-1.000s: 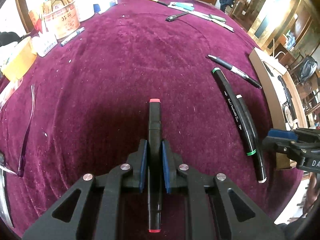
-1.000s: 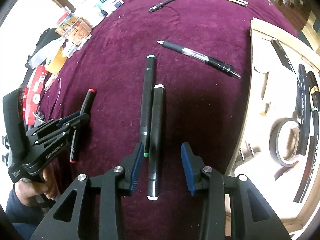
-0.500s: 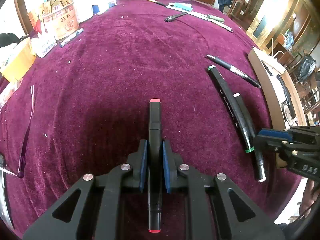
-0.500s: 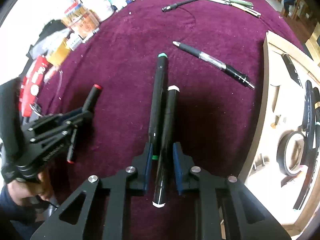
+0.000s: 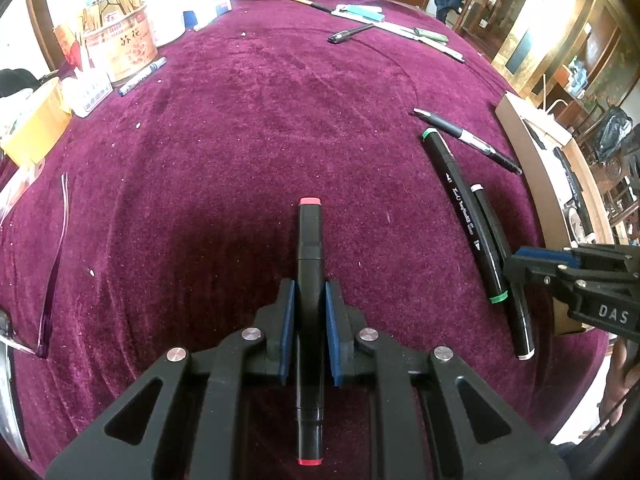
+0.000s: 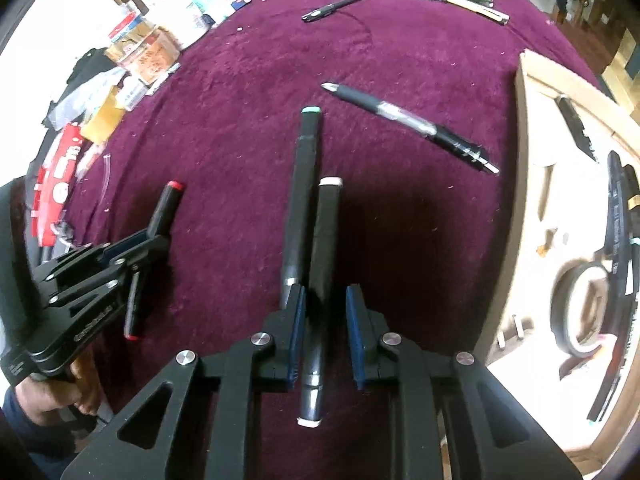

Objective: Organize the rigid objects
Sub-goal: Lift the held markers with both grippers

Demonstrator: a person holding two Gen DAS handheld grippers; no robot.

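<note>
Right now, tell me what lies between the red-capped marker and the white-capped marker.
In the right wrist view, the green-capped marker lies between them, right beside the white-capped marker; bare cloth separates it from the red-capped marker.

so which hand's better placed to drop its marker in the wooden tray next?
Right, likely. The right gripper holds the white-capped marker right beside the wooden tray; the left gripper, clamped on the red-capped marker, sits farther from it.

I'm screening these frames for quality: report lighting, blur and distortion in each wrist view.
Left wrist view: sharp overall; fisheye bends the maroon tablecloth into a dome; the upper-left tins are washed out; a shadow lies around the red-capped marker. Right wrist view: the wooden tray is overexposed and smeared, and the tape roll is blurred.
</note>
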